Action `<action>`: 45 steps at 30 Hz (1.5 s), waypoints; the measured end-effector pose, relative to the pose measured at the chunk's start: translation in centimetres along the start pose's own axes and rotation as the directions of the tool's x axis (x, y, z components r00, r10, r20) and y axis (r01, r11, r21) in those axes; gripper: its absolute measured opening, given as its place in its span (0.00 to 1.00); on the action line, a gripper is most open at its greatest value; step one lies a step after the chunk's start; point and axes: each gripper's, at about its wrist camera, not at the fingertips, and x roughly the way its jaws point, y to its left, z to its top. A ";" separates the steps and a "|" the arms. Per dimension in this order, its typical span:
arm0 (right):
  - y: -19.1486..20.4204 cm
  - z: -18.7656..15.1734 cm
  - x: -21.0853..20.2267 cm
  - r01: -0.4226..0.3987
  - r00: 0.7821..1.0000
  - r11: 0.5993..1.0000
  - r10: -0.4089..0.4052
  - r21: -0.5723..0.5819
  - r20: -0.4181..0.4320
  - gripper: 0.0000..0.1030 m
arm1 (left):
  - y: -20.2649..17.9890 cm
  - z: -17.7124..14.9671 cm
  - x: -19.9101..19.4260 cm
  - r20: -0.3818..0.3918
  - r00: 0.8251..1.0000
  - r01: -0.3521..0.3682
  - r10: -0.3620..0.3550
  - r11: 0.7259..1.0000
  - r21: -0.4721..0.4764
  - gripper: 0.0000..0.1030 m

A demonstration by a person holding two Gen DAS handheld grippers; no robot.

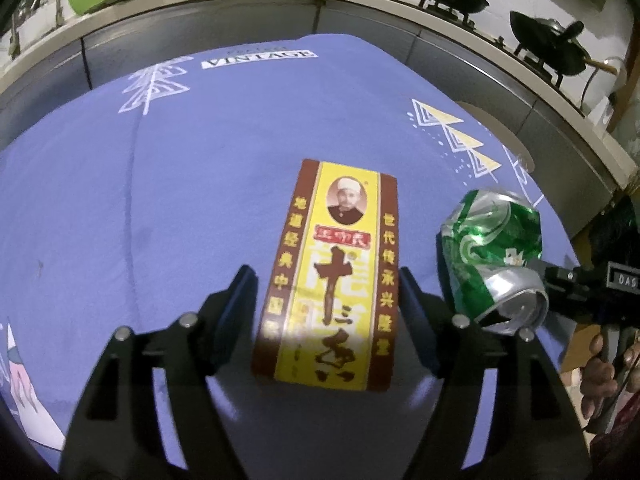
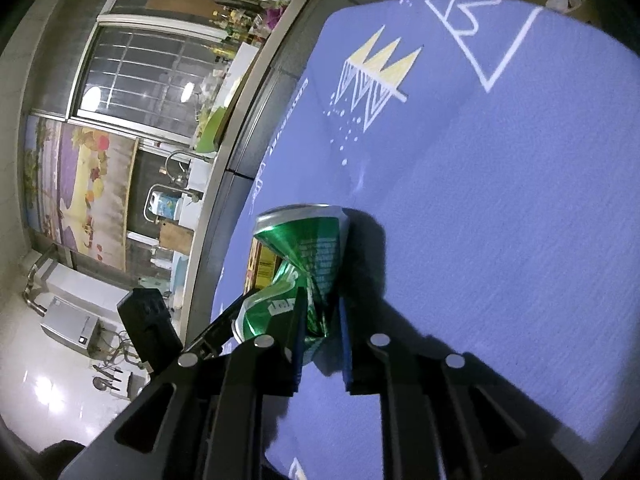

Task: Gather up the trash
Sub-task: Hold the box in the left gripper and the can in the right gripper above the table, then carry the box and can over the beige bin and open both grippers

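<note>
Green crushed can (image 1: 494,256), one; yellow packet (image 1: 334,276), one.

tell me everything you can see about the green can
The crushed green can is thin, shiny aluminium with white print and bare silver ends, twisted and pinched in at its middle. It lies on its side on the blue printed tablecloth, just right of the yellow and brown box. The right gripper has its pads at the pinched waist, one on each side; the left wrist view shows the can's dented end.

Packet (image 1: 328,276) on tablecloth (image 1: 160,184), can (image 1: 494,258) right (just beside)
</note>
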 end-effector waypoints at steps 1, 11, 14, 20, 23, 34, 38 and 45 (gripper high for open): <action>0.1 -0.1 0.0 -0.006 1.000 1.000 0.006 0.008 -0.003 0.15 | 0.2 0.0 -0.1 -0.002 1.000 0.000 0.000 1.000 -0.010 0.67; 1.0 0.1 0.2 -0.025 1.000 0.999 0.025 0.036 0.003 0.35 | -1.1 0.6 -0.9 0.015 1.000 0.019 -0.020 0.999 0.027 0.67; 1.2 0.2 0.5 -0.021 1.000 0.999 0.021 0.035 0.004 0.35 | -0.9 0.7 -0.6 0.003 1.000 0.022 -0.022 1.000 0.019 0.67; 1.6 0.3 0.9 -0.004 1.000 1.000 0.004 0.021 0.002 0.35 | 0.3 0.5 0.0 -0.018 1.000 0.018 -0.019 1.000 -0.018 0.67; 2.0 0.3 1.4 0.009 1.000 1.000 -0.009 0.007 -0.005 0.35 | 0.3 0.5 0.1 -0.019 1.000 0.014 -0.014 1.000 -0.020 0.67; 3.3 -0.2 2.9 0.080 0.996 0.993 -0.082 -0.086 -0.018 0.25 | -0.3 0.6 -0.3 -0.013 1.000 0.025 -0.025 1.000 0.001 0.56; 2.6 0.0 3.0 0.049 0.998 0.998 -0.050 -0.048 -0.031 0.11 | -1.4 1.6 -0.8 -0.008 0.999 0.053 -0.053 0.998 0.017 0.56; 1.4 2.7 -2.4 0.031 0.993 0.999 -0.027 -0.030 0.116 0.09 | -5.1 5.6 -0.3 -0.028 0.983 0.183 -0.182 0.982 0.036 0.56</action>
